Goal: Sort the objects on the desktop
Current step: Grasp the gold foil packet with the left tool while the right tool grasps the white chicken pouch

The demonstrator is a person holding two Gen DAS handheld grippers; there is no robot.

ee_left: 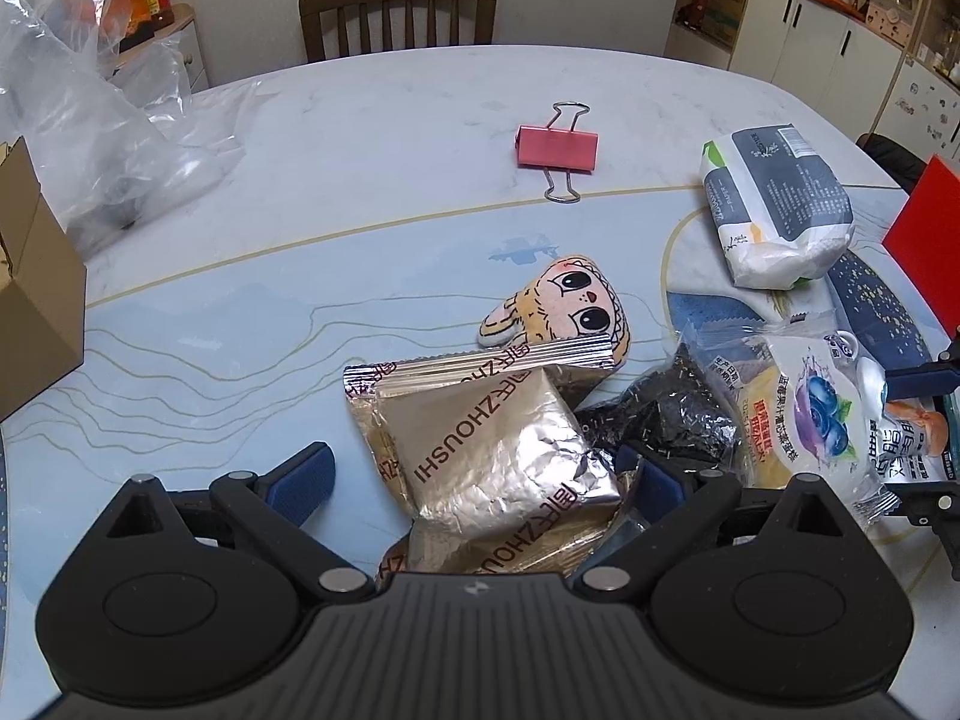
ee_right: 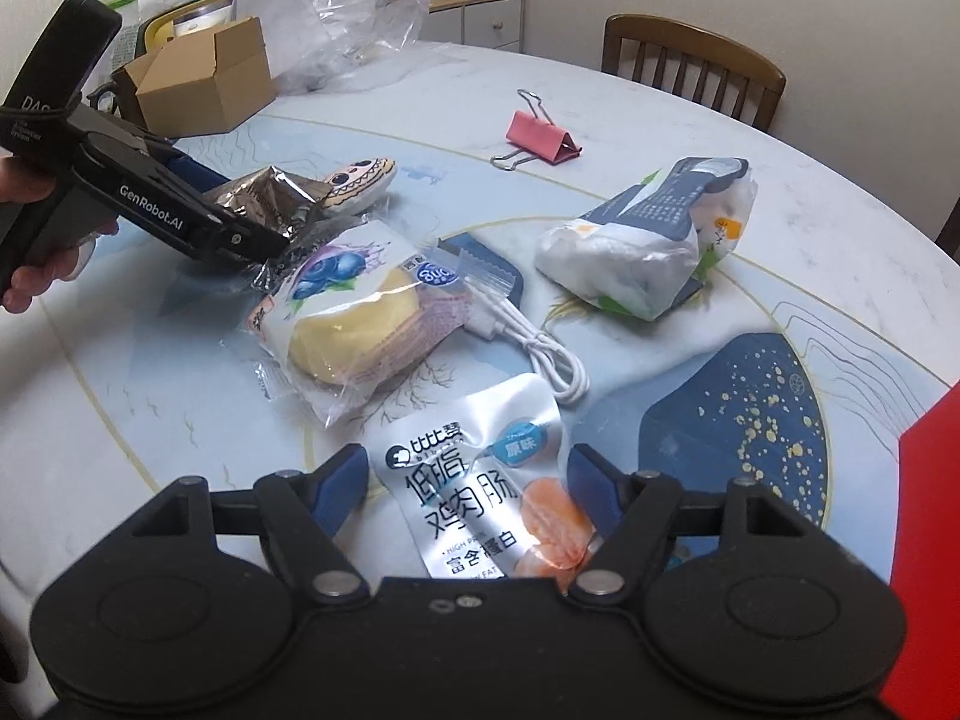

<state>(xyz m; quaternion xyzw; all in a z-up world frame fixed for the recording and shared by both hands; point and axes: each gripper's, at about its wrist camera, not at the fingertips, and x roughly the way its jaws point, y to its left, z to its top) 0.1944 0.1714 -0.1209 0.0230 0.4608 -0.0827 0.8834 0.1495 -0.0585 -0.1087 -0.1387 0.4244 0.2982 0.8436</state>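
Observation:
My left gripper hangs over a silver foil snack packet that lies between its blue pads; the left pad stands clear of it, so the gripper is open. In the right wrist view a hand holds that gripper above the foil packet. My right gripper is open around a white chicken-sausage packet lying on the table. A blueberry cake packet, a plush doll head, a pink binder clip and a tissue pack lie around.
A white cable lies beside the cake packet. A black glittery packet sits right of the foil one. A cardboard box and clear plastic bags stand at the far left, a red board at the right edge, a wooden chair behind.

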